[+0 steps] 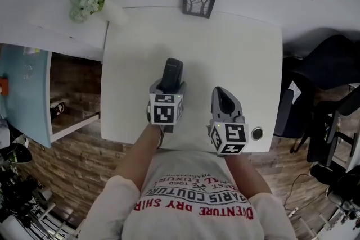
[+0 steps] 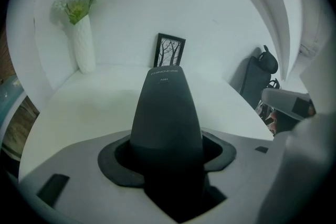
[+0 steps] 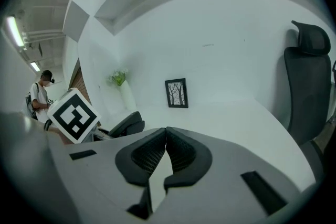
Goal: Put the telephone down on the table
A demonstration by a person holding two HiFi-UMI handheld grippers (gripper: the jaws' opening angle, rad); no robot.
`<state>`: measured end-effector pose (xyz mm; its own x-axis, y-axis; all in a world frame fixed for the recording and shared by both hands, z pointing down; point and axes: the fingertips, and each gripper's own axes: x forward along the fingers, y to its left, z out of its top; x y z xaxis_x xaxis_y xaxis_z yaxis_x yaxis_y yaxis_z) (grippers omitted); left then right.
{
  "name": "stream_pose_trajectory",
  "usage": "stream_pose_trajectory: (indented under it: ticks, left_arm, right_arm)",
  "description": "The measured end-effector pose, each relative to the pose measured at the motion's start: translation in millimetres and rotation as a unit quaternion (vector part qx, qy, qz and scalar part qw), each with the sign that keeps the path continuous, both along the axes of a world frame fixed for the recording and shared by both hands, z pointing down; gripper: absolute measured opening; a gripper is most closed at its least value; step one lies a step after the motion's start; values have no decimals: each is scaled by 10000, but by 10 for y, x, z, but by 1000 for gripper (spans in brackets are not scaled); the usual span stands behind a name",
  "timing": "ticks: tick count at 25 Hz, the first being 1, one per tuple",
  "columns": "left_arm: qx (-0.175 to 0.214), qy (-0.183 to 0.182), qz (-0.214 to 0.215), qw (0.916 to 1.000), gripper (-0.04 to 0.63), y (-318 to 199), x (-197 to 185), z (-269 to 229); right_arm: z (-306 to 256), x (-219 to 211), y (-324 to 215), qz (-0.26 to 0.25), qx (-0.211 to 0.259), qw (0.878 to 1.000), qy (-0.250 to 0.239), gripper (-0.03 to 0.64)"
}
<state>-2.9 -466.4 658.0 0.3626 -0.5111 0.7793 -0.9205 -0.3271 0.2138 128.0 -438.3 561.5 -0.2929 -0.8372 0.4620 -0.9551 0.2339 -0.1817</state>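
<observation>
The telephone [image 1: 171, 72] is a dark, tapering handset. My left gripper [image 1: 168, 89] is shut on its lower part and holds it over the middle of the white table [image 1: 236, 48]. In the left gripper view the telephone [image 2: 167, 113] stands between the jaws of the left gripper [image 2: 167, 159] and points toward the back wall. I cannot tell whether it touches the tabletop. My right gripper [image 1: 225, 102] hovers over the table's near edge to the right, shut and empty. The right gripper [image 3: 165, 140] has its pads together, and the telephone [image 3: 125, 124] shows at its left.
A white vase of pale flowers [image 1: 91, 0] stands at the back left corner. A small framed picture [image 1: 198, 3] leans on the wall behind the table. A round metal disc [image 1: 257, 133] sits near the front right edge. A black office chair [image 1: 323, 64] stands to the right.
</observation>
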Motion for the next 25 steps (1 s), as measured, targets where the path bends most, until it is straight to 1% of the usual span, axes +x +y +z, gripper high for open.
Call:
stream_pose_trajectory:
  ticks: [3,6,8,14,18,22,24,25]
  left_arm:
    - [-189,-247,-7,9995,288,-36,-18,134]
    - [-233,-505,107,9984,288,-54,24,220]
    - [-292,-558,155,9979,288,-44,60,271]
    - [-647,-684,350,9949,288,-18,133,393]
    - [-696,-853,410,9931,288,-27,129,416]
    - [-684,-857,442,9930,288,-15,130,411]
    - [-706,-724,536,9934,290,5,168,396]
    - [-715,-637,587,9937,304,14,191,388]
  right_arm:
    - [51,-16,3,-12,-81,10000,-25,25]
    - [105,-1,-1,75,-203,9997,-152,25]
    - [134,2,3,101,-247,9995,-170,25]
    - [212,6,5,63,-312,9995,-94,25]
    - [268,-22,16,36,-365,9993,-65,25]
    - [253,-14,56,164,-451,9988,-87,25]
    - [216,-11,70,204,-464,9986,-167,25]
    - [203,-12,72,213,-460,9985,-190,25]
